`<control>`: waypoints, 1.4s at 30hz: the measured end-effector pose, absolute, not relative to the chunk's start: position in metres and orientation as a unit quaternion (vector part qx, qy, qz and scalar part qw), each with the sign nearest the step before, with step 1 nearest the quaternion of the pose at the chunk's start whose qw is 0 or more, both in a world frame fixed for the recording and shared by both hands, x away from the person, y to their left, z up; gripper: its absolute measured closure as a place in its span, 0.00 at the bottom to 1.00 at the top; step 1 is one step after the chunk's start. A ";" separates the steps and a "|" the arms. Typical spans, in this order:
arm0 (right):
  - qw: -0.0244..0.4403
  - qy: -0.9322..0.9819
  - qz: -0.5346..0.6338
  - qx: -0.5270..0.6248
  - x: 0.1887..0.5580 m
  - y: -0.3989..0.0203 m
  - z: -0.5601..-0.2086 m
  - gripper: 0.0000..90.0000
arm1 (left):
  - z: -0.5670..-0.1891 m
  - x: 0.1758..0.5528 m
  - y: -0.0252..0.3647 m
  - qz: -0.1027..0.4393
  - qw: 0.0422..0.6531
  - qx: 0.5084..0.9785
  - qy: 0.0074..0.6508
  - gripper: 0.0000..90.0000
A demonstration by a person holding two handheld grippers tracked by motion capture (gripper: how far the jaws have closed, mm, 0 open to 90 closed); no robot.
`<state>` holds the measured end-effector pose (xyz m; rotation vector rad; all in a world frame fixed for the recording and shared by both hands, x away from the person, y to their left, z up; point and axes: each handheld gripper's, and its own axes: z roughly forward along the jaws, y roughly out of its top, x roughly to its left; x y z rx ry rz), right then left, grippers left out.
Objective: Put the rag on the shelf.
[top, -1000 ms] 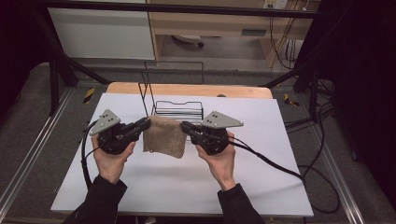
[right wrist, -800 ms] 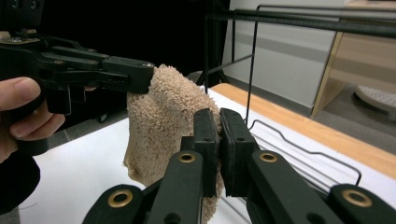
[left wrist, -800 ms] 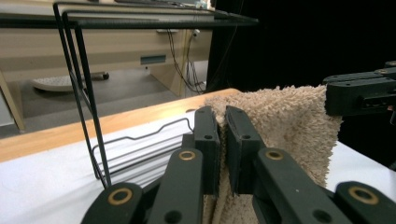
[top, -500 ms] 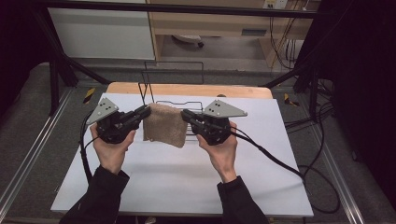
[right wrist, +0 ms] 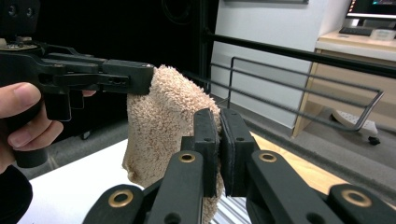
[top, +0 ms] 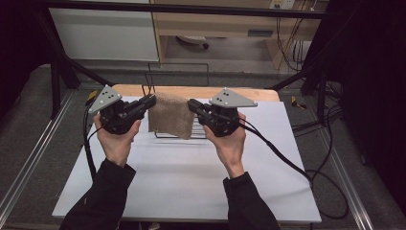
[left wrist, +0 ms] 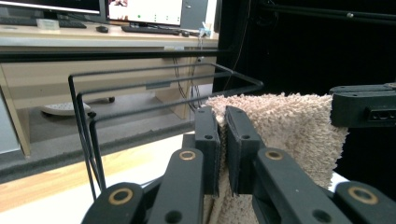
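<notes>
Towel [top: 170,115], beige and fuzzy, hangs stretched between the two grippers above the far half of the table [top: 191,182]. Left gripper [top: 149,102] has its jaws clamped on the towel's upper left corner; in the left gripper view [left wrist: 222,154] the two black jaws stand nearly together with a fold of terry pinched in the slit between them, and the rest of the cloth spreads away to the right of the jaws toward the other gripper's black tip [left wrist: 363,106]. Right gripper [top: 192,105] pinches the opposite upper corner in the same way; in the right gripper view [right wrist: 219,154] its jaws are closed on the cloth edge, and the towel [right wrist: 161,126] droops to the left of them, its far corner caught in the left gripper's jaws [right wrist: 140,77], held by a hand [right wrist: 21,121]. Each gripper is gripped from below by a hand, left [top: 116,139] and right [top: 230,143], with dark sleeves behind.

Wire rack [top: 158,86] stands just beyond and below the towel; its black rails run behind the jaws in the left gripper view [left wrist: 140,93] and off to the right of the jaws in the right gripper view [right wrist: 299,93]. Whether the towel's lower edge touches the rack cannot be told.
</notes>
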<state>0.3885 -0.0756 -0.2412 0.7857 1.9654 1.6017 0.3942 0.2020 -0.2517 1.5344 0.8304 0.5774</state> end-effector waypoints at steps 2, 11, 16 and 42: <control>0.245 0.717 0.586 0.288 0.391 -0.076 -0.238 0.96 | -0.250 0.396 0.202 0.250 0.609 0.662 0.359 0.94; 0.260 0.714 0.583 0.287 0.403 -0.076 -0.225 0.96 | -0.240 0.407 0.199 0.254 0.615 0.652 0.363 0.94; 0.263 0.710 0.586 0.288 0.409 -0.074 -0.219 0.96 | -0.233 0.413 0.200 0.259 0.617 0.648 0.364 0.94; 0.291 0.691 0.598 0.284 0.436 -0.070 -0.182 0.96 | -0.195 0.436 0.198 0.278 0.629 0.627 0.365 0.94</control>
